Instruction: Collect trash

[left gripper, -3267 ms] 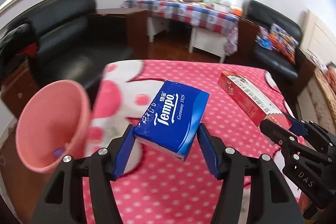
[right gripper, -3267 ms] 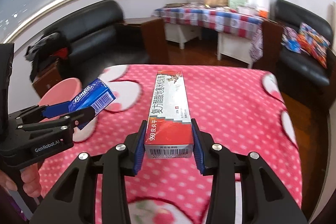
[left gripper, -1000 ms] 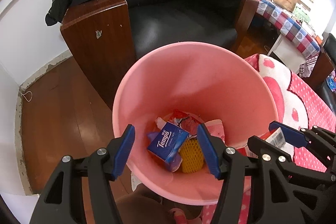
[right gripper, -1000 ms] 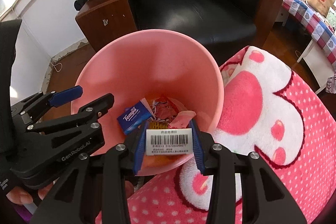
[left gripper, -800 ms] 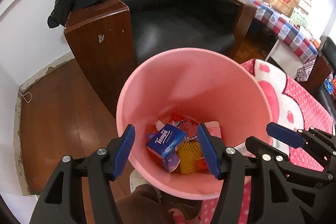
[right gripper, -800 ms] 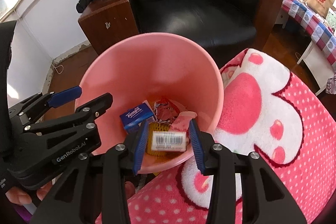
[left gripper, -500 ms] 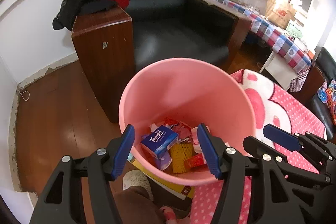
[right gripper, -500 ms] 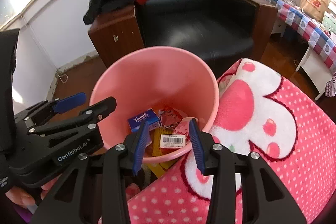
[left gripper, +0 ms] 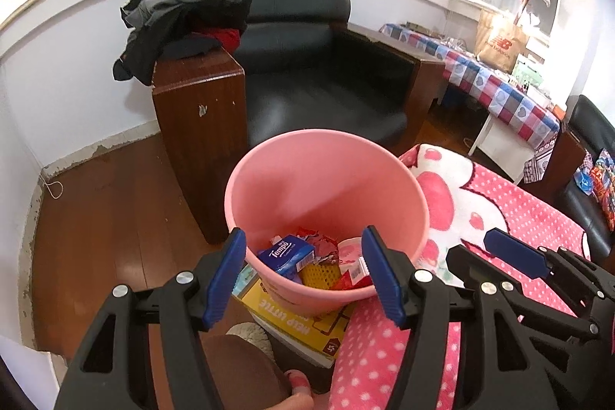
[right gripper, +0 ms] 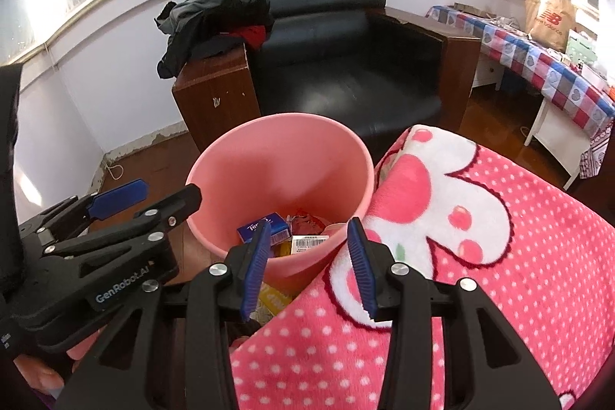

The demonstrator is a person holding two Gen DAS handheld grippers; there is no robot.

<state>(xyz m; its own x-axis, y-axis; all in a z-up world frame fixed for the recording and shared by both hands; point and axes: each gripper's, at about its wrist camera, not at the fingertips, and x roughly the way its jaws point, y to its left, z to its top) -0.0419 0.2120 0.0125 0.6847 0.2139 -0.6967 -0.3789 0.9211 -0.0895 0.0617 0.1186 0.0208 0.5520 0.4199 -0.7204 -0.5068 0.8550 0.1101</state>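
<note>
A pink trash bin (left gripper: 326,179) stands on the floor beside the pink dotted blanket (left gripper: 499,202). Inside it lie the blue Tempo tissue pack (left gripper: 286,253), a yellow mesh piece (left gripper: 321,273) and the red-and-white medicine box (left gripper: 355,271). My left gripper (left gripper: 303,271) is open and empty above the bin's near rim. My right gripper (right gripper: 307,260) is open and empty above the bin's edge (right gripper: 284,164); the tissue pack (right gripper: 265,227) and the box's barcode end (right gripper: 309,243) show between its fingers.
A black armchair (left gripper: 319,79) with wooden side panels (left gripper: 200,125) stands behind the bin, clothes (left gripper: 184,22) piled on one arm. A yellow book (left gripper: 296,321) lies under the bin. A checked-cloth table (left gripper: 499,91) stands at the right. The floor is wood (left gripper: 107,218).
Both grippers have pulled up and back from the bin. The right gripper let the medicine box go into the bin; the tissue pack dropped in earlier.
</note>
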